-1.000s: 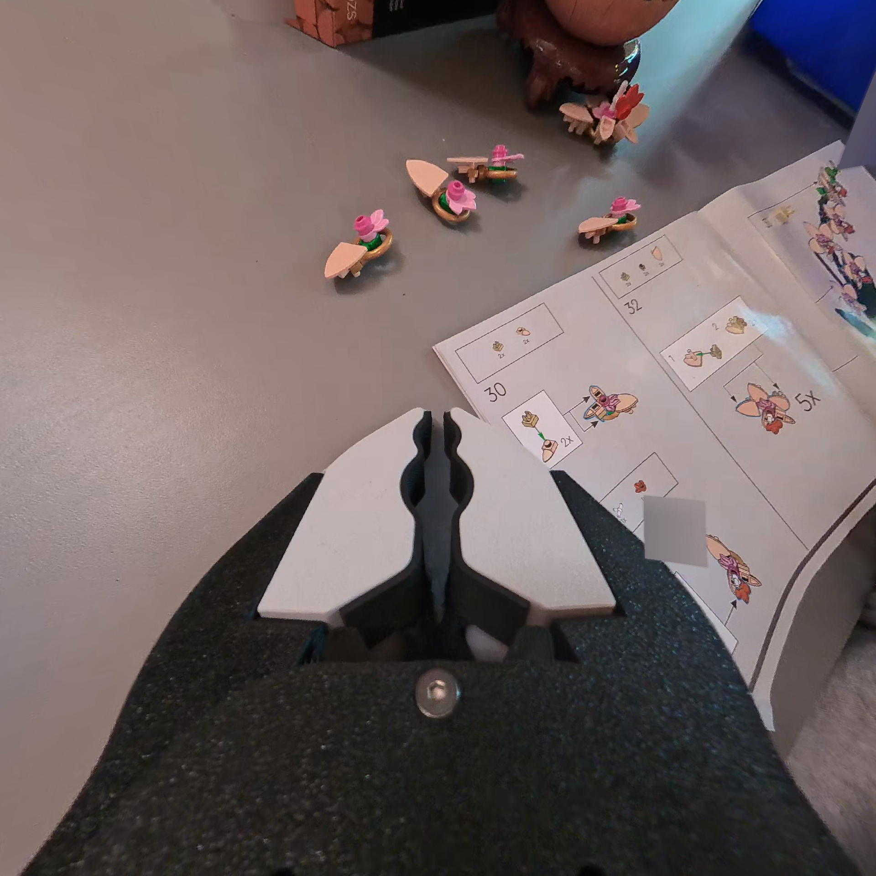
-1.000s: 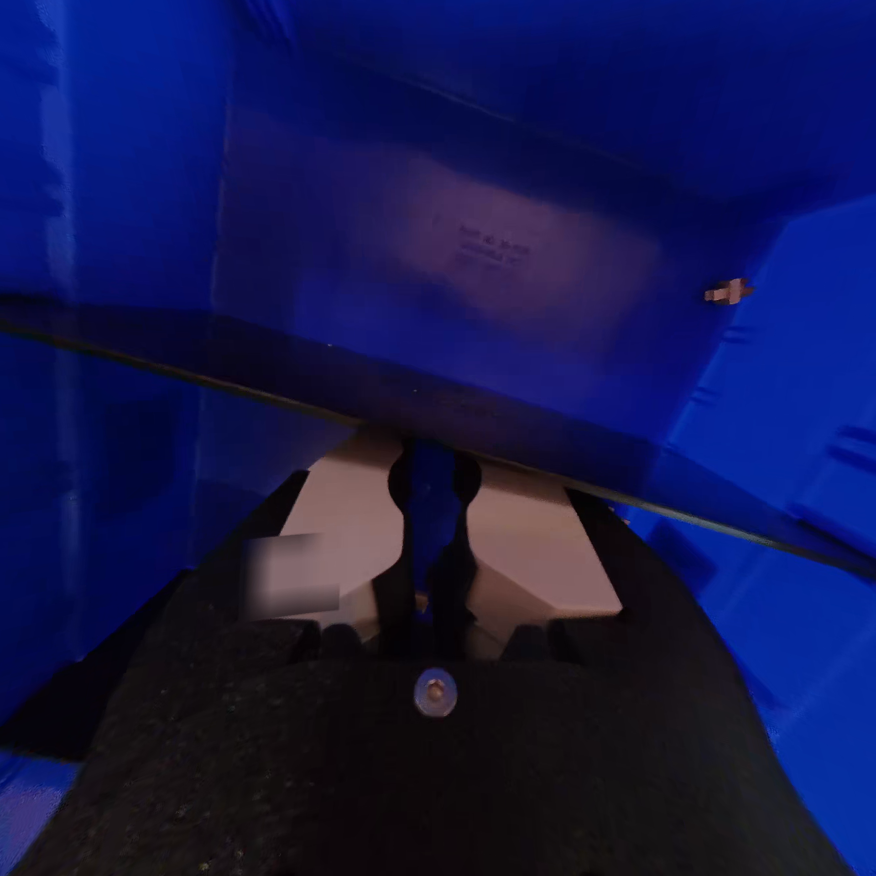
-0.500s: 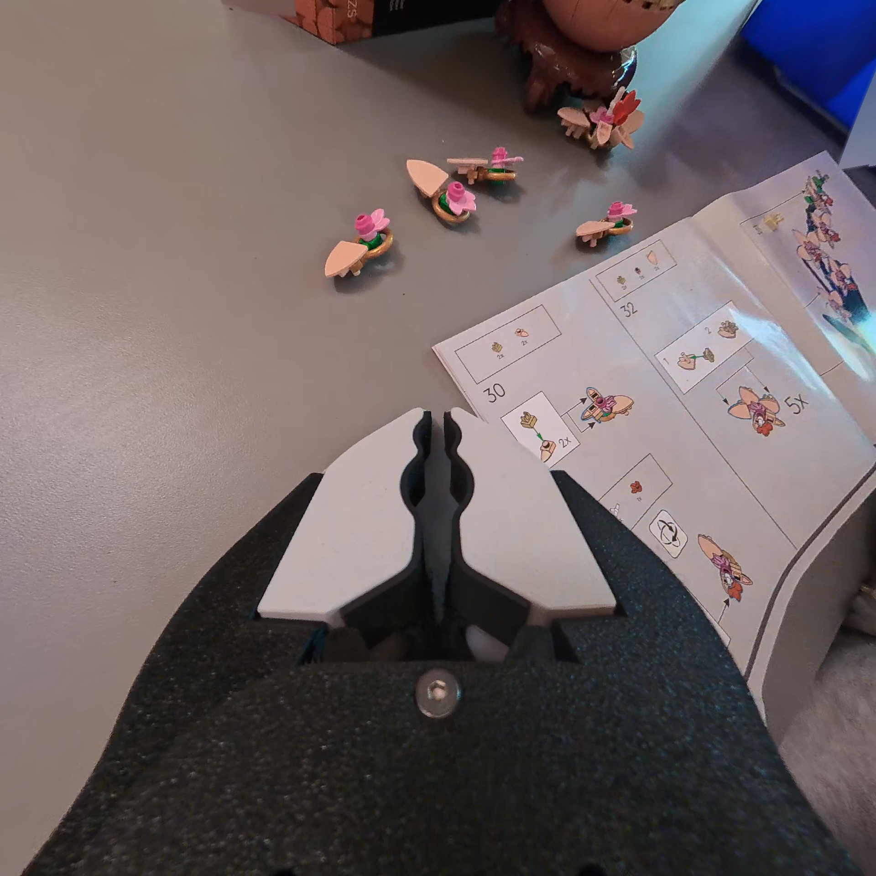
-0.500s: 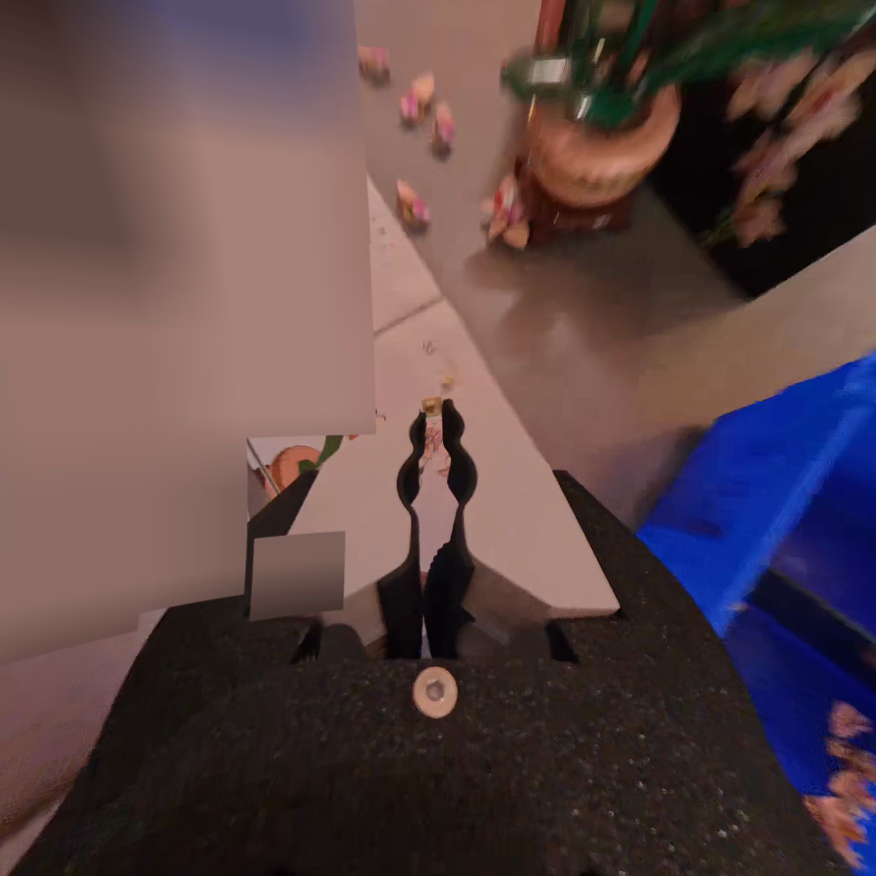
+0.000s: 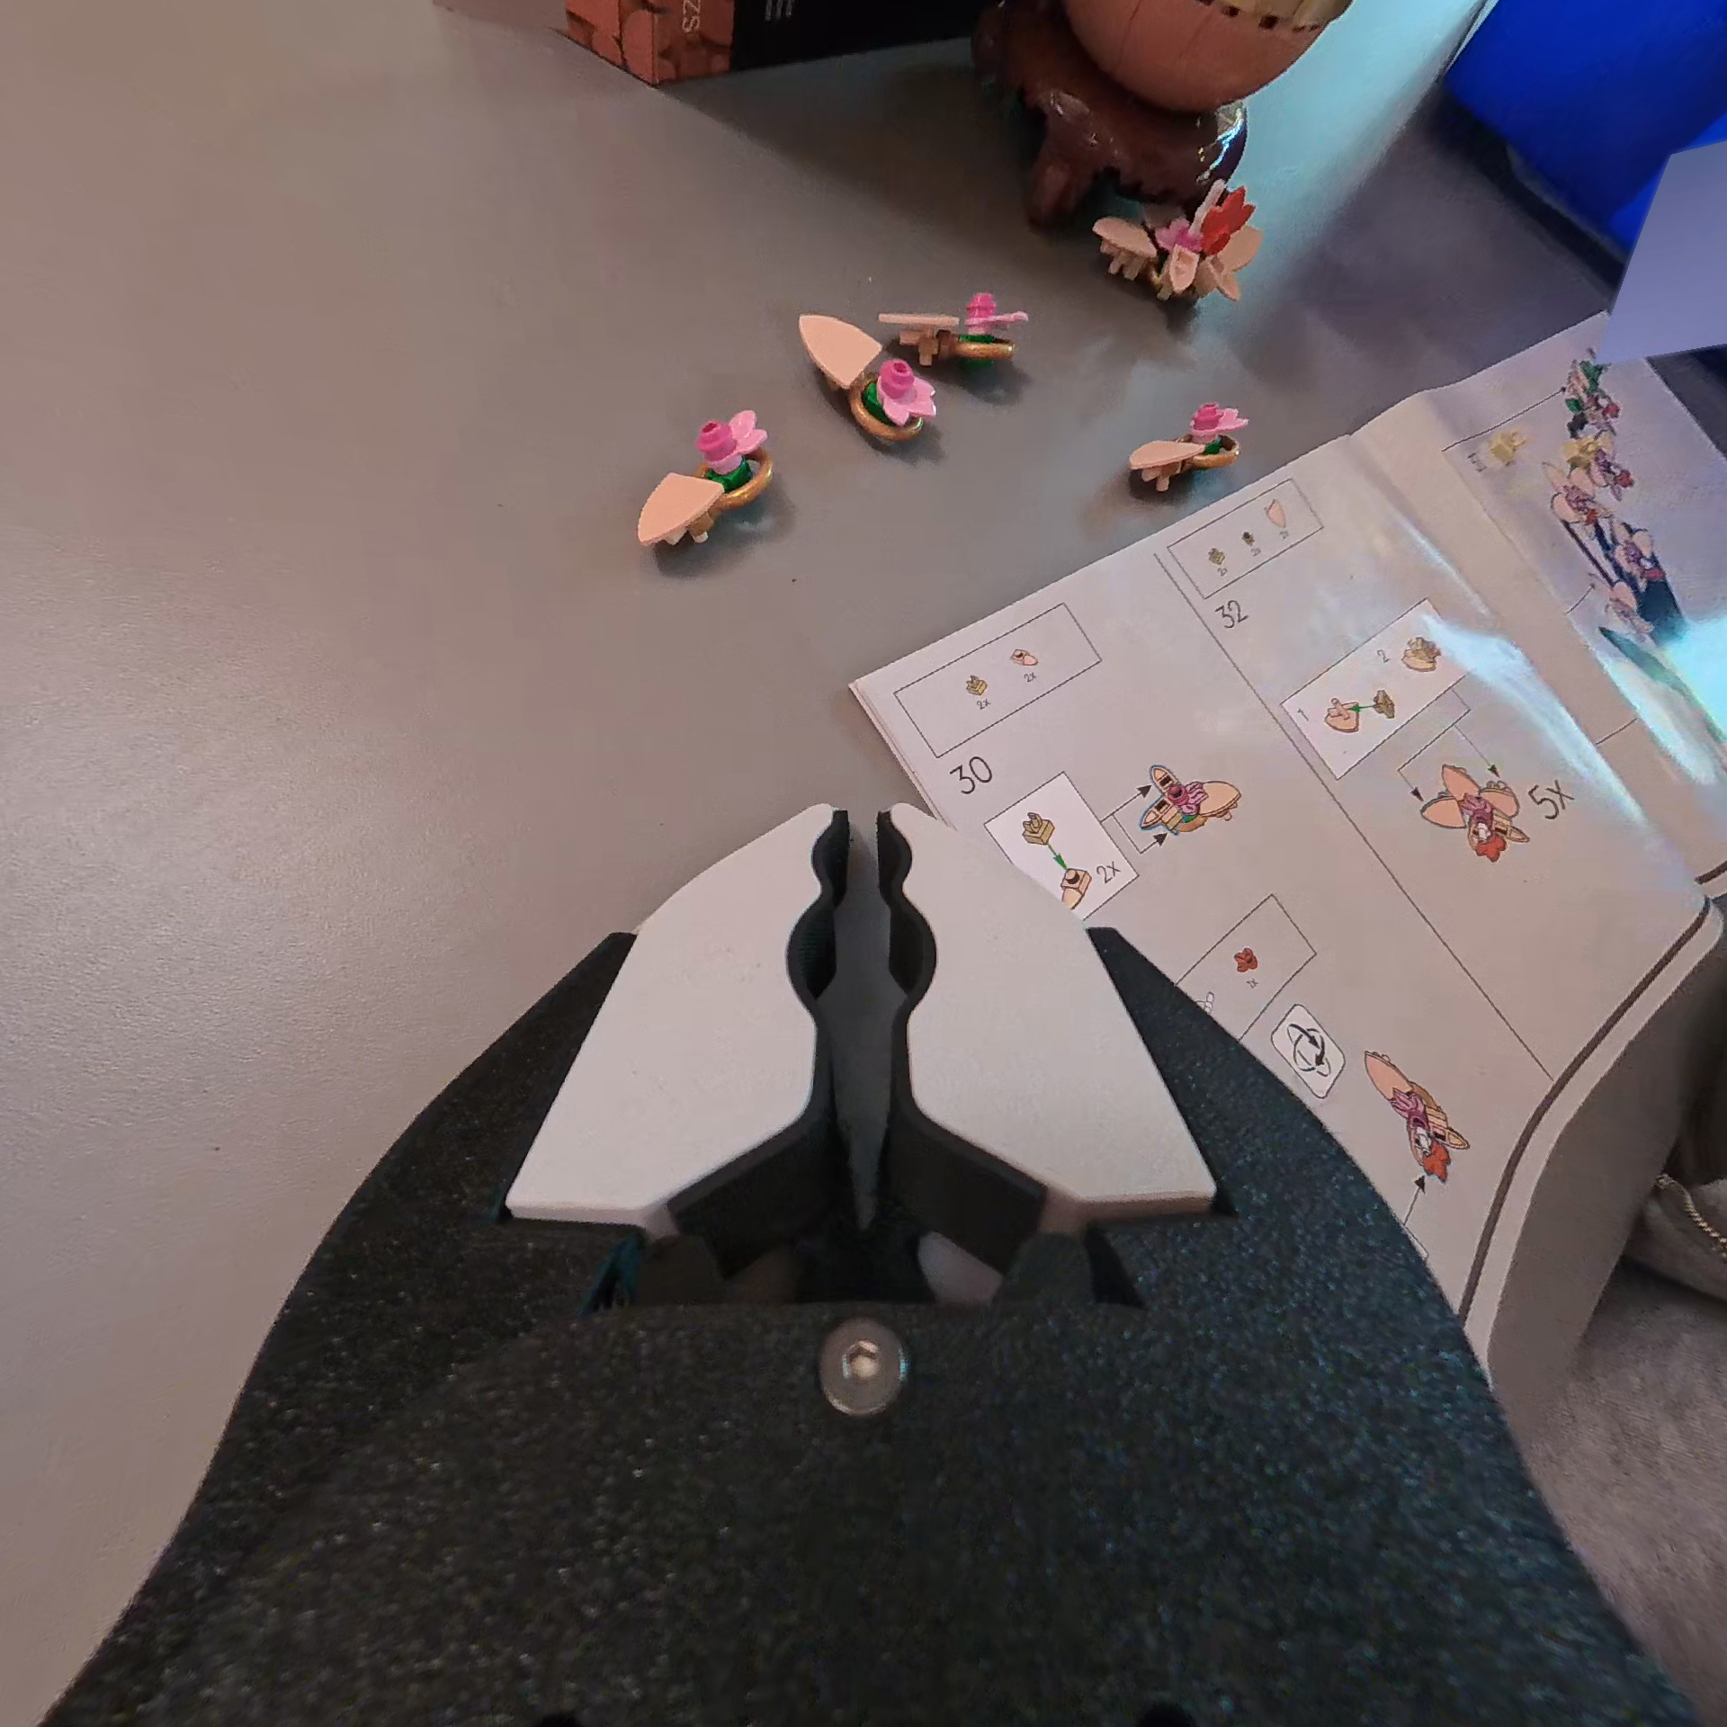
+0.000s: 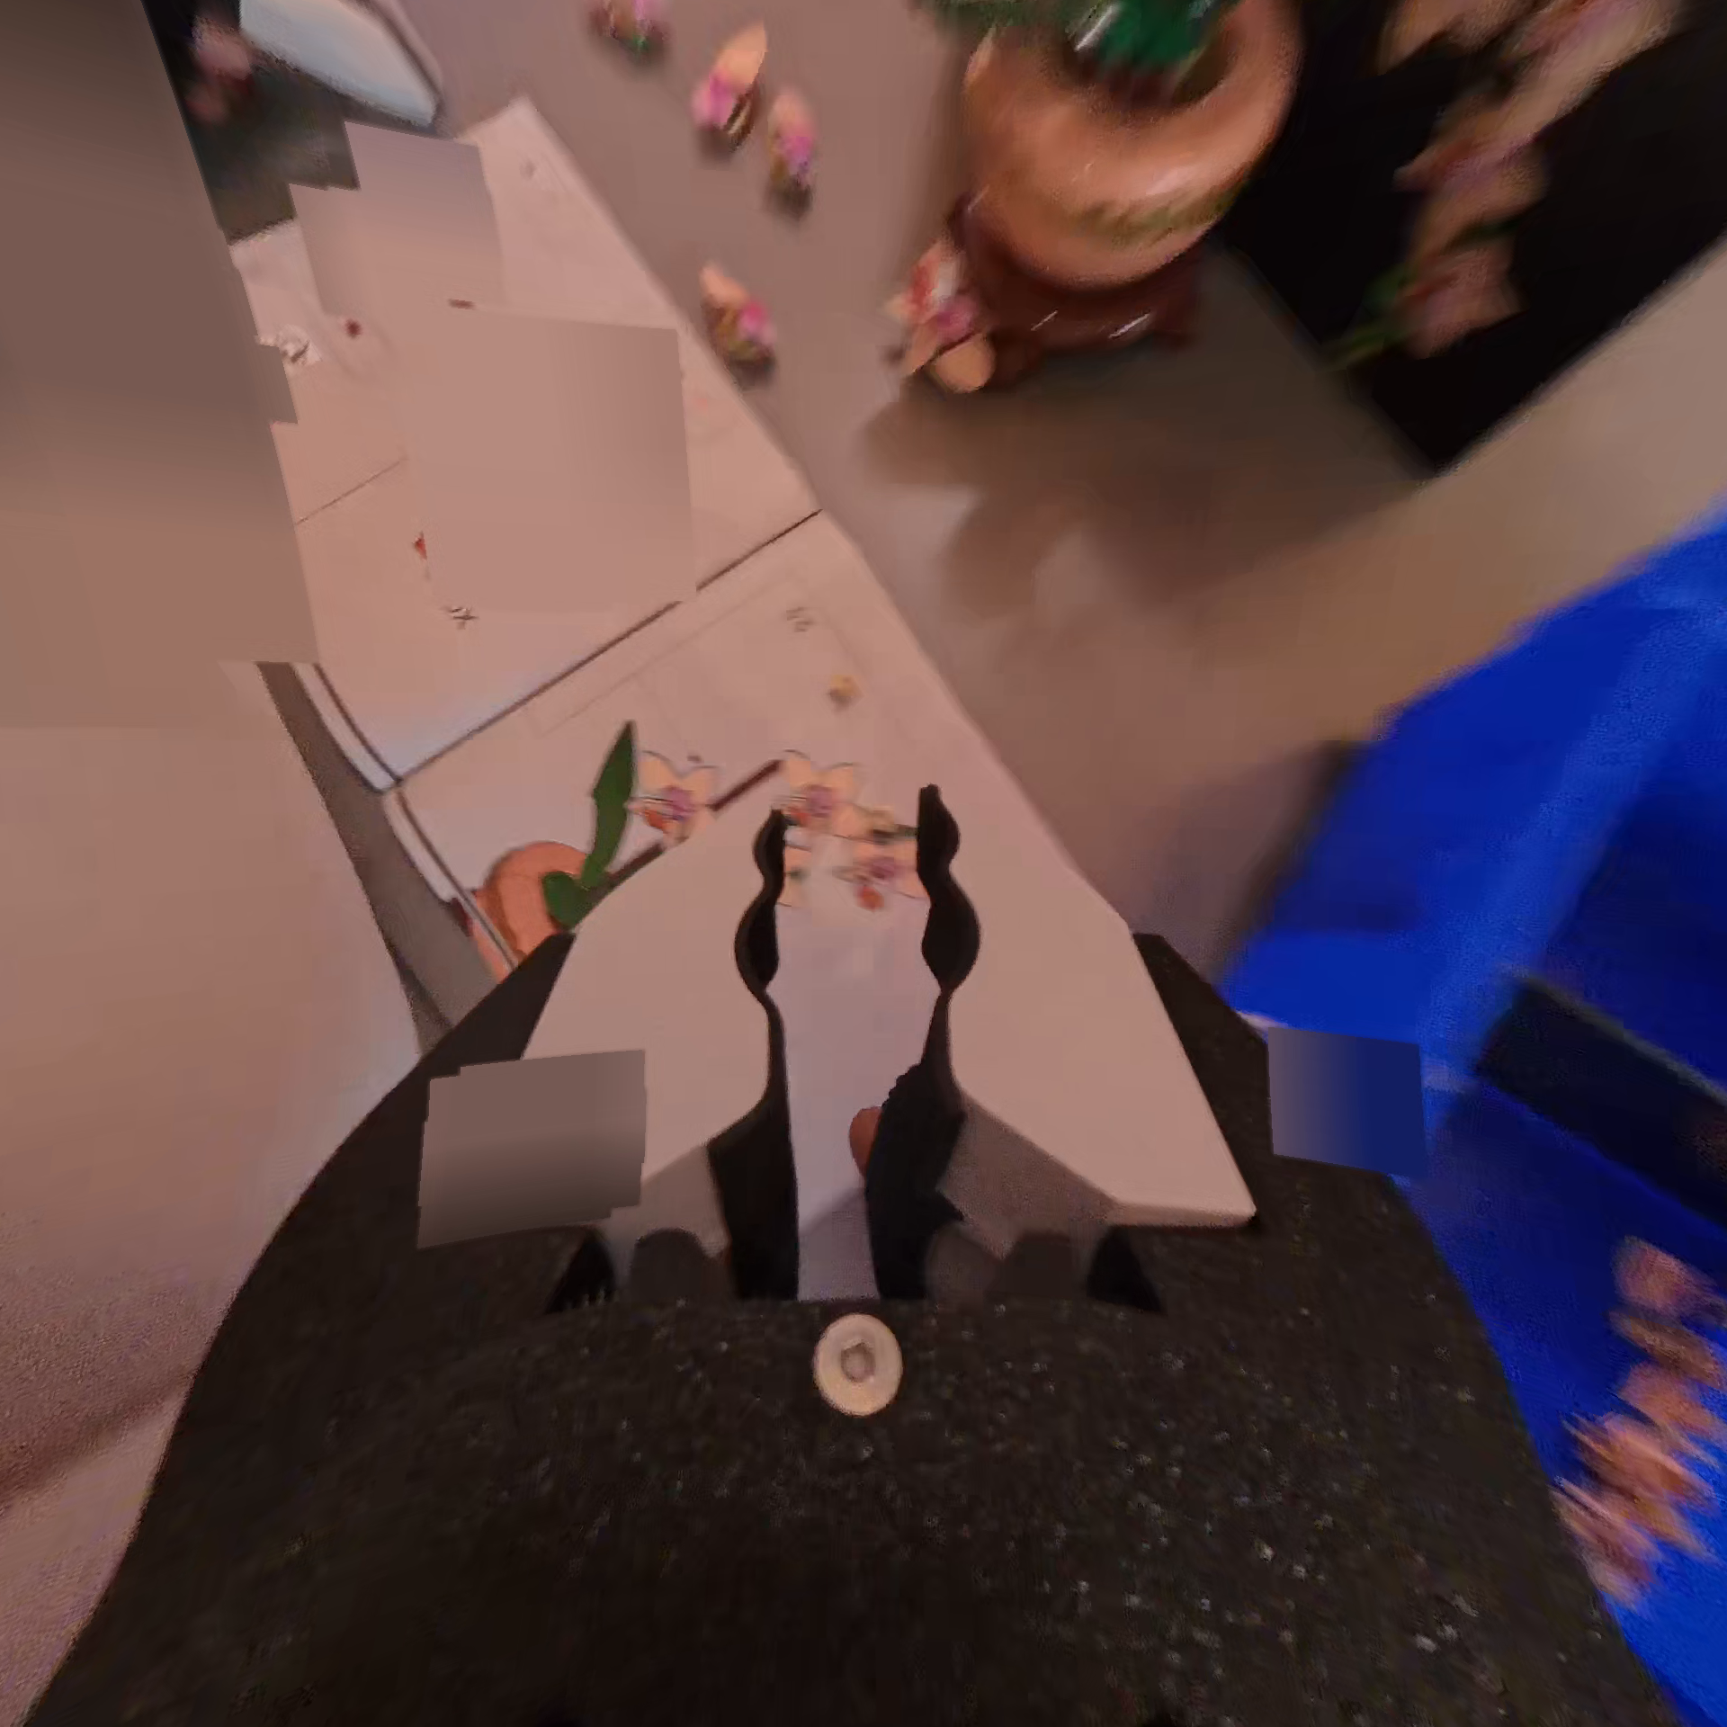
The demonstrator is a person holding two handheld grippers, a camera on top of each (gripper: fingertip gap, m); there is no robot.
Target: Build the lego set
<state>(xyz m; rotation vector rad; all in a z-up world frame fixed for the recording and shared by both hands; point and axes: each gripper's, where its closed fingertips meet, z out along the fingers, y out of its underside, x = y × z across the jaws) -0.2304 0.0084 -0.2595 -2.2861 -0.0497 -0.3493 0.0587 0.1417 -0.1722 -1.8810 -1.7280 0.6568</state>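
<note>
My left gripper [image 5: 862, 822] hovers low over the grey table [image 5: 327, 654], at the near left corner of an open instruction booklet [image 5: 1308, 841]. Its jaws are closed to a narrow slit with only the table showing through. Several small pink-and-tan flower builds [image 5: 706, 477] [image 5: 874, 378] [image 5: 1187, 444] lie beyond it. My right gripper [image 6: 849, 813] is open above the booklet's page [image 6: 748, 654] with printed flowers, and nothing shows between its fingertips. The view is blurred.
A tan brick-built pot on a brown stand [image 5: 1159, 56] stands at the back, with one finished flower [image 5: 1182, 238] at its foot; it also shows in the right wrist view [image 6: 1112, 149]. A blue bin [image 6: 1495, 794] with pinkish pieces [image 6: 1645, 1458] sits right of the booklet. A box [image 5: 710, 37] stands behind. My right fingertips sit around 35 centimeters from my left ones.
My right gripper came out of the blue bin and swung over the booklet. Its jaws opened wider; a small tan piece at its tips half a second ago no longer shows there. The left barely moved.
</note>
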